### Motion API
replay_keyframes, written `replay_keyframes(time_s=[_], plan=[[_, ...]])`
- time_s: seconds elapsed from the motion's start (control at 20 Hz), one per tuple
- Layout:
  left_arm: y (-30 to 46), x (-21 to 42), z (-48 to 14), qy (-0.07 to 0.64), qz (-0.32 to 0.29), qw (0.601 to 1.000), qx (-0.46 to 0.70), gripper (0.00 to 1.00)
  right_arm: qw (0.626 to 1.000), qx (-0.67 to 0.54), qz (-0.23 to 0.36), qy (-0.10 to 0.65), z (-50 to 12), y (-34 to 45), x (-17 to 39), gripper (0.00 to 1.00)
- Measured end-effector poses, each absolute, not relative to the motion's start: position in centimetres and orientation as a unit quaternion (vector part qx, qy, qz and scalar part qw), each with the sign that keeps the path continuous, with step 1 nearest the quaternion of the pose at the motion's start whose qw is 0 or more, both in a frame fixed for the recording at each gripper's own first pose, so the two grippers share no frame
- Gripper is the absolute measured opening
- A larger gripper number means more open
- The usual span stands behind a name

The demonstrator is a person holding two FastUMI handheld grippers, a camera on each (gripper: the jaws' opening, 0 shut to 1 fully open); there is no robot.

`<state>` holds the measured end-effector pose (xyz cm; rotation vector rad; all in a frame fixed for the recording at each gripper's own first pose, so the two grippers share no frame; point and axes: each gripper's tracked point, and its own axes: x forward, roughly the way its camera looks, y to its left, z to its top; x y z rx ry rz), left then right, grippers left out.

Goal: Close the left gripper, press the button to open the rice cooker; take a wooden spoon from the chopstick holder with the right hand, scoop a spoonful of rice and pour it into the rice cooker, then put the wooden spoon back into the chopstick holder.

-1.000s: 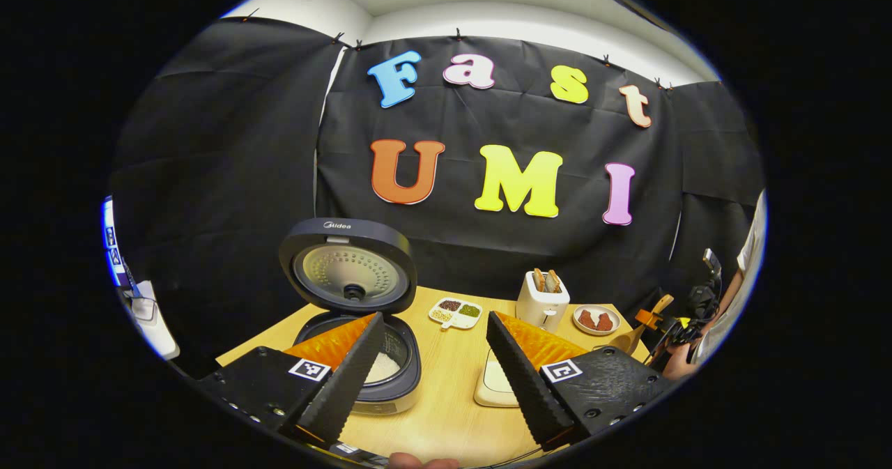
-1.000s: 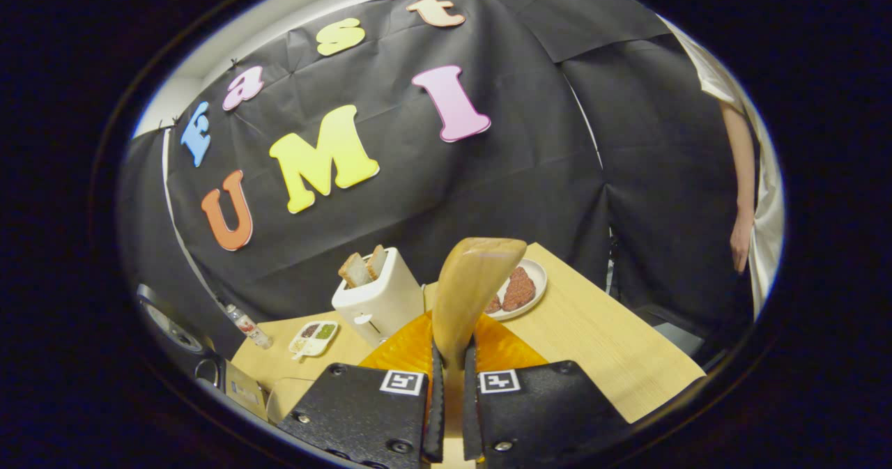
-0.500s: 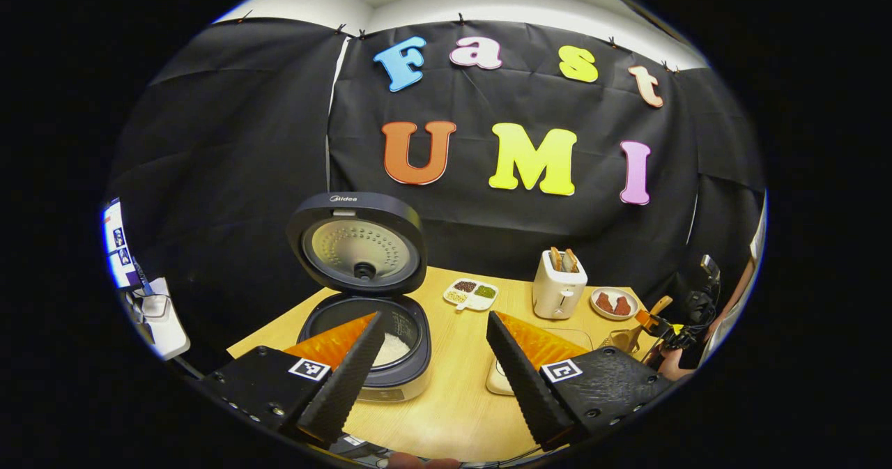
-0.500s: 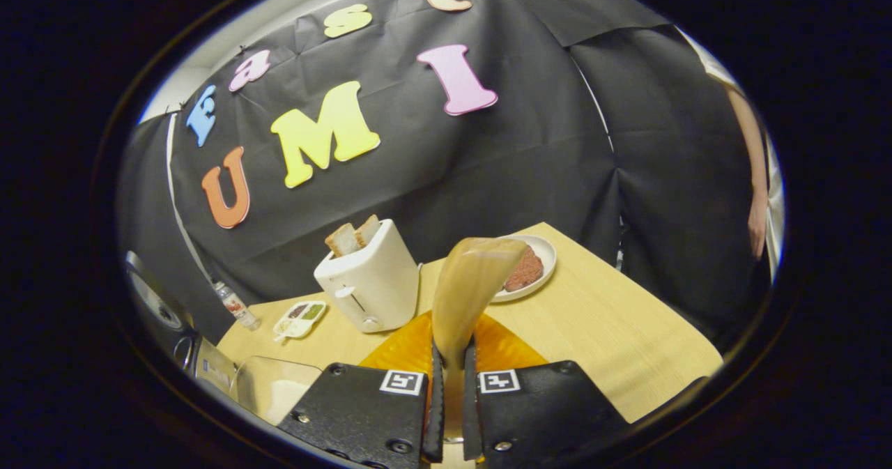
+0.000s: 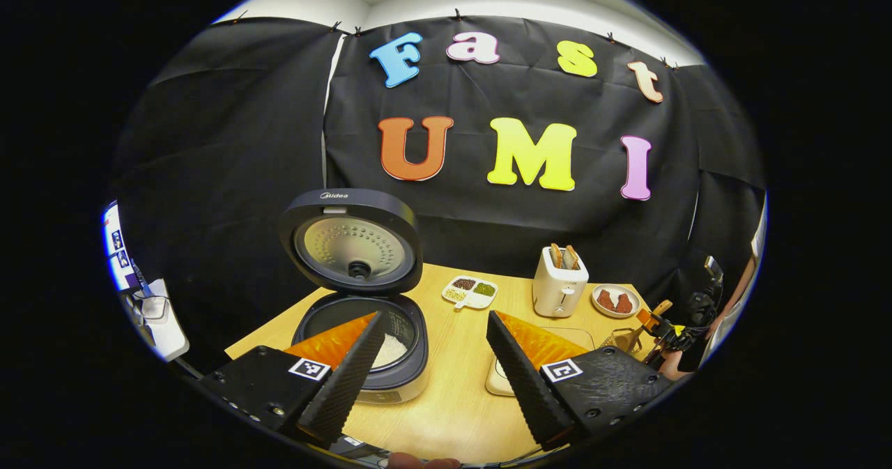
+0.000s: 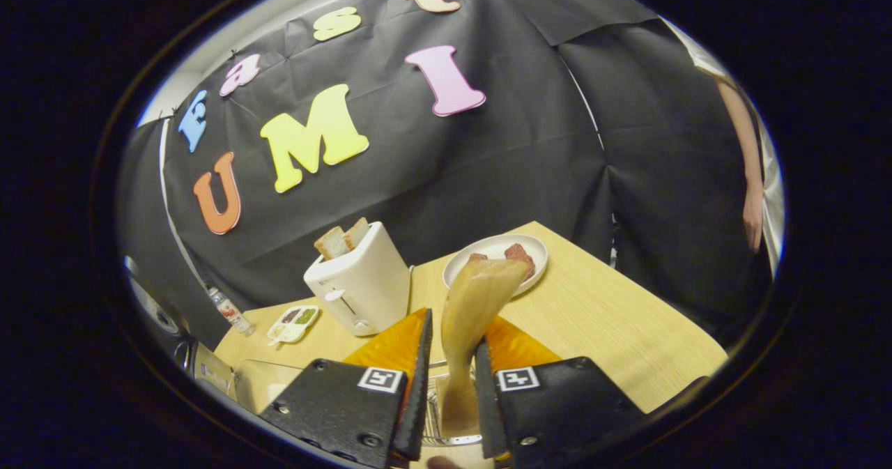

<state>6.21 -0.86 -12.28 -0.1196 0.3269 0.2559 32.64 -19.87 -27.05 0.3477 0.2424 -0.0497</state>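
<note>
In the left gripper view, above the near edge of the wooden table (image 5: pixel 453 406), the left gripper (image 5: pixel 435 368) is being held with its jaws spread wide and nothing between them; behind its left finger the rice cooker (image 5: pixel 362 347) is standing with its lid (image 5: pixel 350 241) raised upright, and white rice is being shown in the pot; a divided dish (image 5: pixel 470 292), a white toaster (image 5: pixel 559 286) with bread in its slots, and a plate (image 5: pixel 614 301) with reddish pieces are lined up farther back; a pale rice container (image 5: pixel 503 378) is being partly hidden by the right finger; at the far right the right gripper (image 5: pixel 658 323) is being held by a person's arm over a wire chopstick holder (image 5: pixel 625 340), just beside the plate.

In the right gripper view, the right gripper (image 6: pixel 449 385) is being held with its jaws slightly parted; the wooden spoon (image 6: pixel 470 316) is standing between them, bowl end up, and whether both fingers are pressing on it cannot be told; the spoon's lower end is being shown inside the wire chopstick holder (image 6: pixel 433 427) beneath the fingers; the toaster (image 6: pixel 359 284) is standing to the left, the plate (image 6: pixel 498 249) behind the spoon's bowl, and the divided dish (image 6: pixel 293 323) farther left.
</note>
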Motion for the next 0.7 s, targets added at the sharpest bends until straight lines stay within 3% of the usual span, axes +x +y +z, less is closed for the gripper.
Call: replay_keyframes(time_s=[0.1,0.2,0.35,0.65,0.7], plan=[[-0.5,6.9,-11.7,0.153,0.125,0.979,-0.055,0.95,0.979,0.167,-0.028,0.11,-25.7,-20.3,32.7,0.61],[0.7,7.3,-11.1,0.143,0.13,0.98,-0.036,0.95,0.982,0.155,-0.039,0.097,-24.1,-21.1,32.5,0.8],[2.0,8.0,-9.1,0.118,0.135,0.984,-0.022,0.95,0.988,0.128,-0.052,0.073,-20.9,-22.1,31.7,1.0],[4.9,9.4,-4.8,0.066,0.16,0.985,-0.015,0.95,0.995,0.071,-0.066,0.024,-13.2,-21.9,28.2,0.96],[5.5,9.6,-4.1,0.059,0.165,0.984,-0.014,0.95,0.996,0.061,-0.066,0.013,-11.9,-21.5,27.3,1.0]])
